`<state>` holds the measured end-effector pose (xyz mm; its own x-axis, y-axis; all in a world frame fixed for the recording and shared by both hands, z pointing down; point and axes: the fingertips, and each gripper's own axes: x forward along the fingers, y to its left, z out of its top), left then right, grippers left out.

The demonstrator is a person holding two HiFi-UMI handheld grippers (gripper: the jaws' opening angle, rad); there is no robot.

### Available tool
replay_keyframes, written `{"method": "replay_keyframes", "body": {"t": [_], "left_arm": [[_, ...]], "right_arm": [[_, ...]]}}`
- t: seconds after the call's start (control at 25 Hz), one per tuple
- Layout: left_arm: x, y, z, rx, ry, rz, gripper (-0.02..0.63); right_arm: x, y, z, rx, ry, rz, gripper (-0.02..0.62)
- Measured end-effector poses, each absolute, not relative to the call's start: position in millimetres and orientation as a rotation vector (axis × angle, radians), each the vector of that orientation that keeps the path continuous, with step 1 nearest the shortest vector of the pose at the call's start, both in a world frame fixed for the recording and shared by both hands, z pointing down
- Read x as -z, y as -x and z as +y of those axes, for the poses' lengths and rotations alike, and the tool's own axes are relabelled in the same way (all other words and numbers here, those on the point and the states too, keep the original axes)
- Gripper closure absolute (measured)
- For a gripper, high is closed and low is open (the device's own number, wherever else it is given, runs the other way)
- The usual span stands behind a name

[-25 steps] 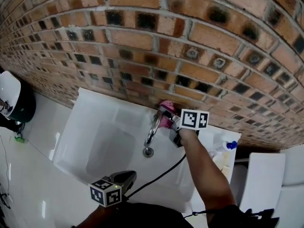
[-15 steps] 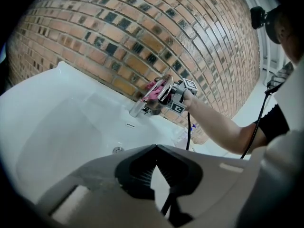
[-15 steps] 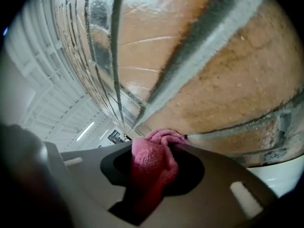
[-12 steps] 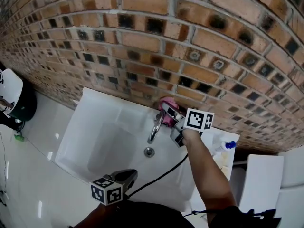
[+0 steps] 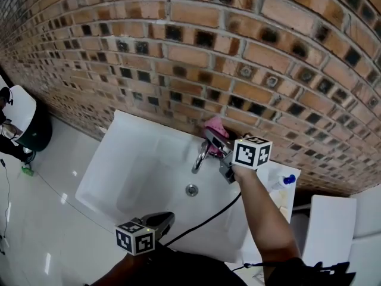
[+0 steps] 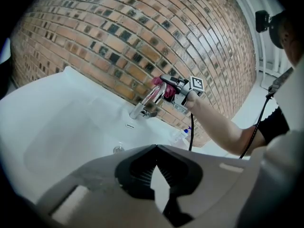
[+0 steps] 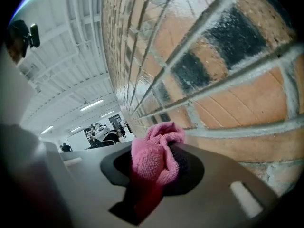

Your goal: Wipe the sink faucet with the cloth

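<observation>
A chrome faucet (image 5: 200, 156) stands at the back of the white sink (image 5: 140, 159), close to the brick wall. My right gripper (image 5: 215, 137) is shut on a pink cloth (image 5: 213, 124), which it holds just behind and above the faucet's top, against the wall. In the right gripper view the cloth (image 7: 153, 156) bunches between the jaws of that gripper (image 7: 159, 167), with bricks right behind it. The left gripper view shows the faucet (image 6: 146, 102), the cloth (image 6: 157, 83) and the right gripper (image 6: 174, 83) from afar. My left gripper (image 5: 162, 221) hangs shut and empty over the sink's near edge.
The drain (image 5: 191, 189) lies below the faucet. A spray bottle with a blue cap (image 5: 284, 182) stands on the sink's right ledge. A black cable (image 5: 205, 219) runs from the right gripper across the basin. A white fixture (image 5: 329, 224) sits at the right.
The right gripper has carried the cloth from the side of the faucet's top up and back toward the wall. The left gripper has stayed put.
</observation>
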<state>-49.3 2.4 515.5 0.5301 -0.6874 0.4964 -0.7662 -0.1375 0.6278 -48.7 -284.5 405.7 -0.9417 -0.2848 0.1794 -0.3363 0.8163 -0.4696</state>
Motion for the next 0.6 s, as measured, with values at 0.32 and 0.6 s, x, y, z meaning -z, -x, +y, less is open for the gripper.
{"method": "replay_keyframes", "body": {"t": [0.32,0.6], "left_arm": [[-508.5,39.2,16.6,-0.104,-1.89,-1.217,0.603],[-508.3,31.6,27.1,-0.111,-1.887,-1.242,0.603]], "right_arm": [[-390.1,52.4,-249.3,-0.574,-0.401,-2.951,0.476],[-388.6,57.4,-211.7,-0.053,-0.384,-2.946,0.476]]}}
